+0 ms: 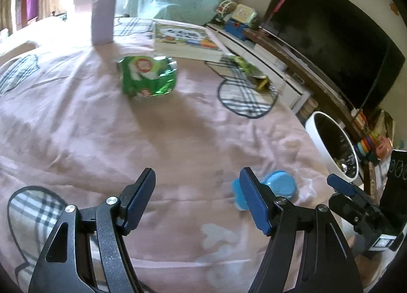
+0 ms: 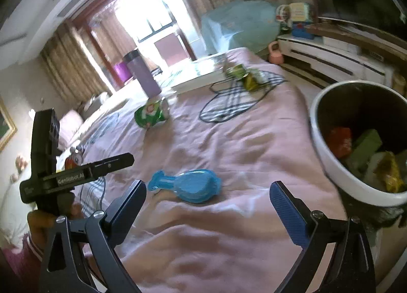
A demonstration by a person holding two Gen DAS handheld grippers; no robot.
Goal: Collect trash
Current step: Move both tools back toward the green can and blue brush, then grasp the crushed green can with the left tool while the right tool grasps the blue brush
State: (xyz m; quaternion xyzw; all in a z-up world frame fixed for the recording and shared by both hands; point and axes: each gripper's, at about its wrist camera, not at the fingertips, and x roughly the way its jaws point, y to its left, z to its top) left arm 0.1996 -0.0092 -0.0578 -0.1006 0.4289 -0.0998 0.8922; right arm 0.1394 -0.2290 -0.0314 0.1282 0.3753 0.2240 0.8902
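A crumpled green snack bag (image 1: 147,76) lies on the pink bedspread (image 1: 101,140), also in the right wrist view (image 2: 150,115). A blue fish-shaped plastic wrapper (image 2: 189,185) lies near the bed's edge, partly hidden behind my left gripper's right finger (image 1: 278,183). More green and yellow wrappers (image 1: 250,70) lie by the book (image 2: 245,75). The white trash bin (image 2: 330,155) holds several wrappers; it also shows in the left wrist view (image 1: 323,137). My left gripper (image 1: 197,183) is open and empty above the bed. My right gripper (image 2: 207,196) is open and empty just before the blue wrapper.
A purple bottle (image 1: 103,5) stands at the far side of the bed beside a picture book (image 1: 185,40). A TV (image 1: 330,46) on a low white cabinet (image 1: 267,64) runs along the right. The other gripper shows at the side of each view (image 2: 76,173).
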